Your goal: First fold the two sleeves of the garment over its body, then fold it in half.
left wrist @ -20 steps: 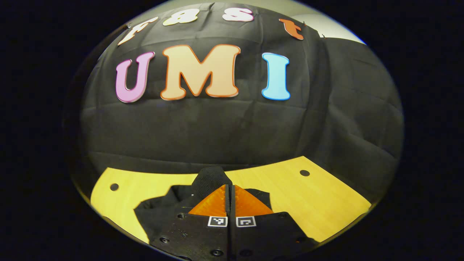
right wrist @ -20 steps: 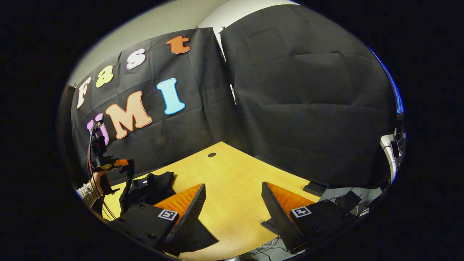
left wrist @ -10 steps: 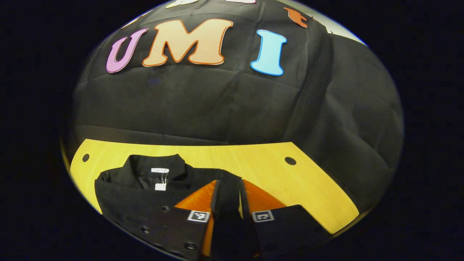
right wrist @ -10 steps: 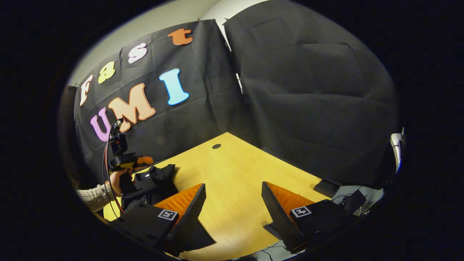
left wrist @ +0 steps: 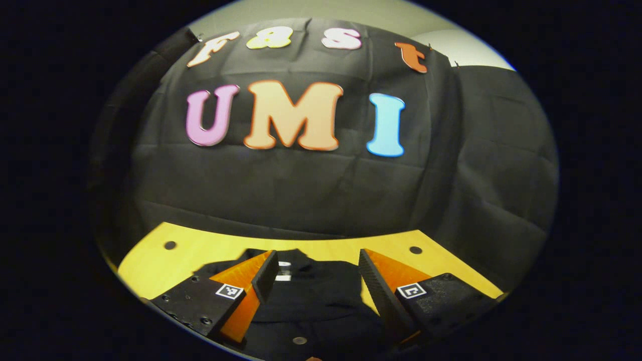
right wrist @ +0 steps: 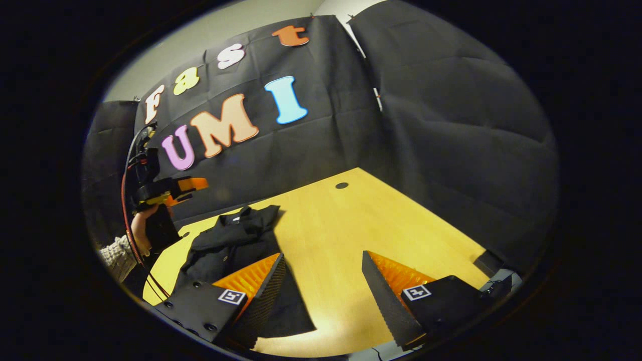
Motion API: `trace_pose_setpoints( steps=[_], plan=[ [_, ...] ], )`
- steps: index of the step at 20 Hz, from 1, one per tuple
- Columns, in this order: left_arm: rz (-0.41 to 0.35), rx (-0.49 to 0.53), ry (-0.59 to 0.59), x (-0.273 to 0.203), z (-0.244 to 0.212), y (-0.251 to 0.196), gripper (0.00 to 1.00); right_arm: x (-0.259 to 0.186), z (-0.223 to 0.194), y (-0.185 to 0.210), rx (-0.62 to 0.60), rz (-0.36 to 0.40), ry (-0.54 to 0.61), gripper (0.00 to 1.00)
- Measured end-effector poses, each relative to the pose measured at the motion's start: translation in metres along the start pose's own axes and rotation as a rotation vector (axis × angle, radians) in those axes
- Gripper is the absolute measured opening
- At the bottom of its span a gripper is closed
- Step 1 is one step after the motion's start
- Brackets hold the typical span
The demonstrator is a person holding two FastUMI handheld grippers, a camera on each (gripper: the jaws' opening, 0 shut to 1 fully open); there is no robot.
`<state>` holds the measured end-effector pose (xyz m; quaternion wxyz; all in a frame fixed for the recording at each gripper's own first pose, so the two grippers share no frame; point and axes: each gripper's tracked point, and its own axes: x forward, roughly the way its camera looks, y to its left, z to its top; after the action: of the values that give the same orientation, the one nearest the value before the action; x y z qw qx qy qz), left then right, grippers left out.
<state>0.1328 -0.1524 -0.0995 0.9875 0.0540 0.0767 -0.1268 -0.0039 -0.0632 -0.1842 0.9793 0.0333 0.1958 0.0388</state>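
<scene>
left gripper: jaws wide, holding nothing, raised over garment
right gripper: jaws wide, empty, above bare table
garment: dark, lying between and just beyond left fingers; left of right gripper, collar at far end
risk: grabbing body layer along with sleeve, dragging whole garment; dark folds hiding sleeve edge

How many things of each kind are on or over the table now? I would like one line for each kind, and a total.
Garments: 1, the black garment lying on the table.
Tables: 1.
Hand-held grippers: 2, the left hand-held gripper and the right hand-held gripper, both with jaws apart.
Round holes in the table: 2.
Total: 6.
</scene>
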Motion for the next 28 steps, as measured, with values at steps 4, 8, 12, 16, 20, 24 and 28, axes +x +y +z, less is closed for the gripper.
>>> trace_pose_setpoints(
  steps=[4, 8, 12, 16, 20, 24, 28],
  plan=[
    [0.128, 0.032, 0.007, -0.082, -0.034, 0.075, 0.94, 0.008, -0.030, 0.027, -0.097, 0.055, 0.050, 0.98],
    [0.200, 0.021, 0.140, -0.153, -0.102, 0.120, 0.94, 0.013, -0.066, 0.048, -0.174, 0.088, 0.102, 0.97],
    [0.247, 0.020, 0.299, -0.214, -0.172, 0.142, 0.94, 0.019, -0.099, 0.061, -0.218, 0.103, 0.166, 0.98],
    [0.241, 0.027, 0.390, -0.253, -0.216, 0.137, 0.94, 0.023, -0.121, 0.067, -0.230, 0.093, 0.200, 0.98],
    [0.229, 0.013, 0.484, -0.272, -0.254, 0.131, 0.94, 0.031, -0.139, 0.066, -0.229, 0.077, 0.228, 0.98],
    [0.231, 0.003, 0.540, -0.282, -0.277, 0.130, 0.95, 0.040, -0.151, 0.063, -0.241, 0.059, 0.258, 0.98],
    [0.228, 0.025, 0.545, -0.285, -0.283, 0.131, 0.95, 0.042, -0.166, 0.065, -0.268, 0.061, 0.297, 0.98]
  ],
)
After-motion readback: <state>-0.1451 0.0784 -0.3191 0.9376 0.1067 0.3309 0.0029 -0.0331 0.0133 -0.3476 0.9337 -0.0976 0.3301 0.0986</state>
